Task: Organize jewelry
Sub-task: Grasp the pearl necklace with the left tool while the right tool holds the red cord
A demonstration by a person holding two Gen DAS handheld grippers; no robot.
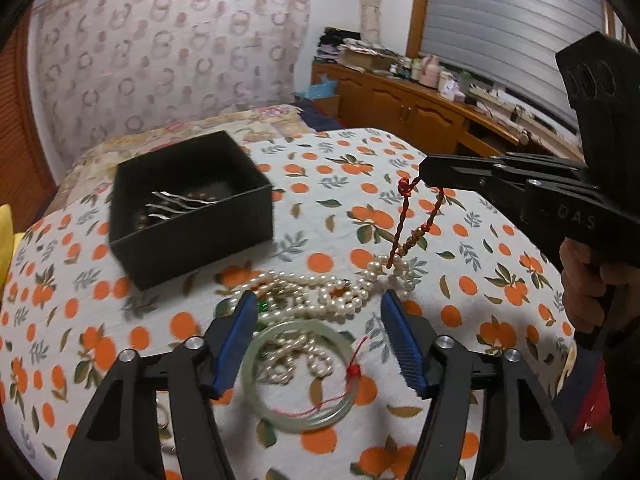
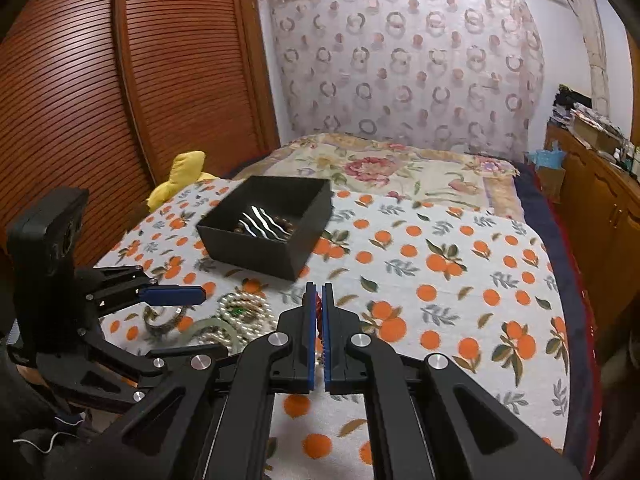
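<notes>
A black box holding wavy silver hairpins stands on the orange-print cloth; it also shows in the right wrist view. A pile of pearl strands and a pale green bangle with a red thread lie in front of it. My left gripper is open, low over the bangle and pearls. My right gripper is shut on a red twisted cord and lifts it; the cord's lower end joins the pearls. The left gripper shows open in the right wrist view.
The orange-print cloth covers the near end of a bed with a floral quilt. A yellow cloth lies at the left edge. Wooden cabinets with clutter stand to the right. A slatted wooden door is at left.
</notes>
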